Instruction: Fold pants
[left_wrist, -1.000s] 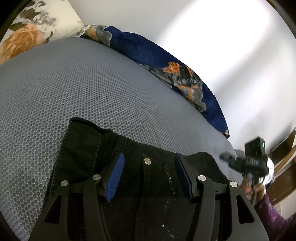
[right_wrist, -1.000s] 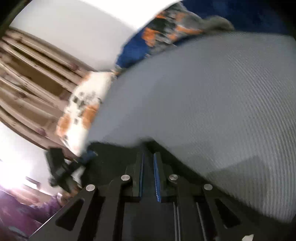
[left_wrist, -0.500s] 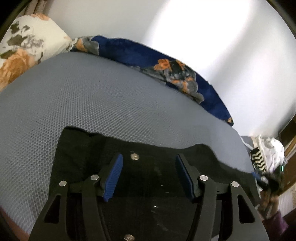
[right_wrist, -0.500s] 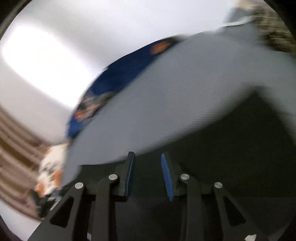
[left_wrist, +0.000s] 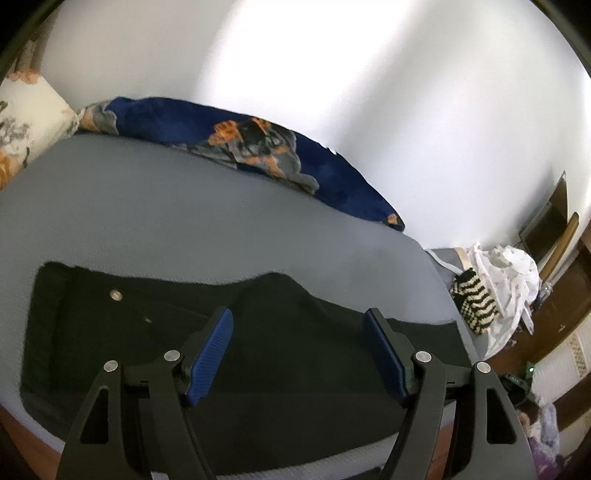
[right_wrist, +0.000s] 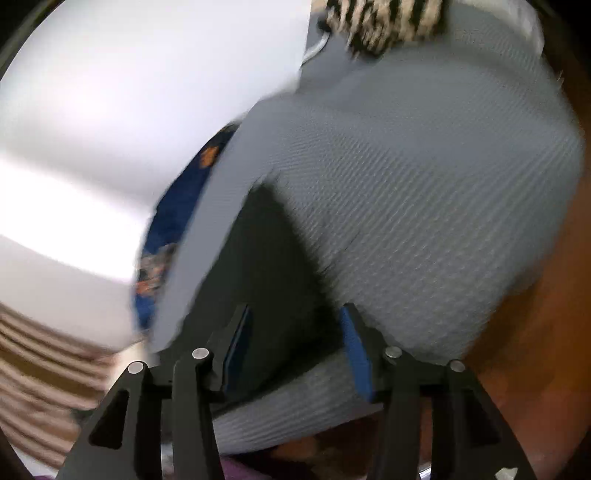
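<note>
1. Ahead of and beneath the fingers of the left gripper (left_wrist: 297, 350), one pair of black pants (left_wrist: 258, 332) lies flat on the grey mesh mattress (left_wrist: 147, 206), waistband and metal button (left_wrist: 117, 294) off to the fingers' left.
2. The left fingers (left_wrist: 210, 350) stand wide apart and are spreading further; nothing is between them, and the cloth lies below, ungripped.
3. The right gripper (right_wrist: 295, 350) hangs near the mattress corner, its fingers apart and widening, with the narrow dark end of the pants just ahead of and between them, though not pinched as far as the blurred view shows.
4. Risk: the pants lie close to the mattress's near edge, so a careless tug from either gripper could drag them off the bed.
5. Risk: a shallow pinch might catch only the top layer, leaving the fold crooked.
6. Risk: the right view is smeared by motion, so the fingers may close short of the hem.
7. Count: one pair of pants, two grippers, one blue floral blanket (left_wrist: 229, 147) beyond the left fingers, one floral pillow (left_wrist: 26, 114), one striped knit item (left_wrist: 474, 302).
</note>
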